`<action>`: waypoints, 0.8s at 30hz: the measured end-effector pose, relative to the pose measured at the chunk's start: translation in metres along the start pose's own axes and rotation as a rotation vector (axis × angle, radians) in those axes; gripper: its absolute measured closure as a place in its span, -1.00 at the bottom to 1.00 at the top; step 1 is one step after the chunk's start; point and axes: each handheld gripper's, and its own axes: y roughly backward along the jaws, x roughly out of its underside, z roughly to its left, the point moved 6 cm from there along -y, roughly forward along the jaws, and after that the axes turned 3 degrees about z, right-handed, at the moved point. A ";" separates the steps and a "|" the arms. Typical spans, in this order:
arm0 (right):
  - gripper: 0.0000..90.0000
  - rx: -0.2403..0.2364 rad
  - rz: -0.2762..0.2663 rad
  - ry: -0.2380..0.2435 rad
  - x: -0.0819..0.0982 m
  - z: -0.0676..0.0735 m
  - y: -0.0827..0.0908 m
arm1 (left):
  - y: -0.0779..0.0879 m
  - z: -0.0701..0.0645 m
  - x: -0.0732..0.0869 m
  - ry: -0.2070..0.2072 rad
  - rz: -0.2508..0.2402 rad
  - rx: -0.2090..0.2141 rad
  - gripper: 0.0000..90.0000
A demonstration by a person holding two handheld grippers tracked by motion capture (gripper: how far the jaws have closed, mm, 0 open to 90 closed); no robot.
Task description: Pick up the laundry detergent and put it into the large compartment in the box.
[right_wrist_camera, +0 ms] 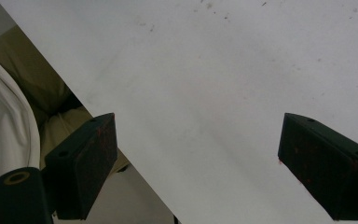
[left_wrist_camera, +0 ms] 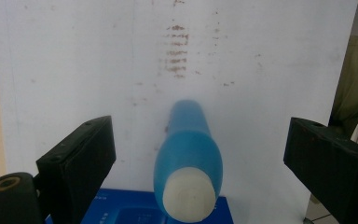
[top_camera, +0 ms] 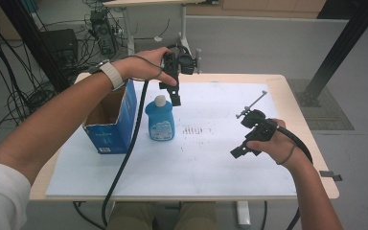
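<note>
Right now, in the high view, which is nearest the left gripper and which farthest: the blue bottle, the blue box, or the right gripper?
1. Blue bottle, just below the left gripper.
2. Blue box, to its left.
3. Right gripper, far across the table's right side.

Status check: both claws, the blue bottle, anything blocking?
Left claw open, hovering above blue bottle. Right claw open, empty, over white mat. Bottle upright, beside open blue box; path clear.
</note>
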 end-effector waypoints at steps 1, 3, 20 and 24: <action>-0.74 0.001 0.001 0.001 0.000 0.000 0.000 | 0.000 0.000 0.000 -0.001 0.001 0.001 -0.79; -0.74 0.001 0.000 0.001 0.000 0.000 0.000 | 0.000 0.000 0.000 -0.003 0.000 -0.002 -0.79; -0.74 -0.002 0.000 0.001 -0.001 0.000 0.000 | 0.001 0.001 0.006 0.005 0.004 -0.002 -0.80; -0.74 -0.003 0.001 -0.002 -0.001 -0.001 -0.001 | 0.002 0.004 0.013 0.015 0.000 0.000 -0.80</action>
